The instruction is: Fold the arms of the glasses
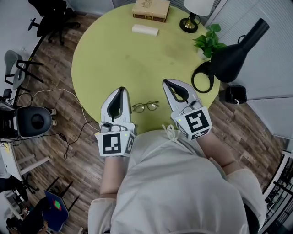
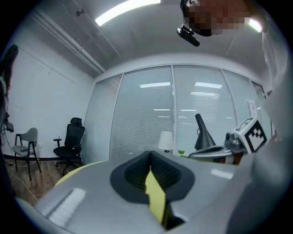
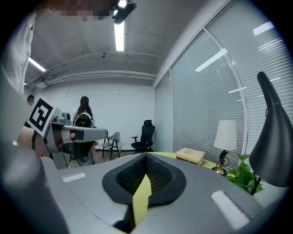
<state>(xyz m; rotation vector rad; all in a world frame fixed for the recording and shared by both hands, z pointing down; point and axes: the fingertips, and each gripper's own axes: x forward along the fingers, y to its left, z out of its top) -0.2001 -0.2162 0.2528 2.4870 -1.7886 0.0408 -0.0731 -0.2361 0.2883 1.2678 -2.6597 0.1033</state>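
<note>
A pair of thin-framed glasses (image 1: 145,106) lies on the round yellow-green table (image 1: 114,50), close to its near edge. The frames do not show how its arms stand. My left gripper (image 1: 121,90) hovers just left of the glasses and my right gripper (image 1: 165,82) just right of them, neither touching. Both are shut with nothing between the jaws. In the left gripper view the jaws meet at the tips (image 2: 149,153), with the right gripper (image 2: 219,151) off to the right. The right gripper view shows its jaws shut (image 3: 145,156) and the left gripper (image 3: 73,135) at the left.
At the table's far side lie a book (image 1: 151,10), a small white box (image 1: 145,30), a lamp base (image 1: 189,23) and a potted plant (image 1: 209,42). A black cone-shaped device (image 1: 233,55) overhangs the right rim. Office chairs (image 1: 50,20) and cables stand on the floor at left.
</note>
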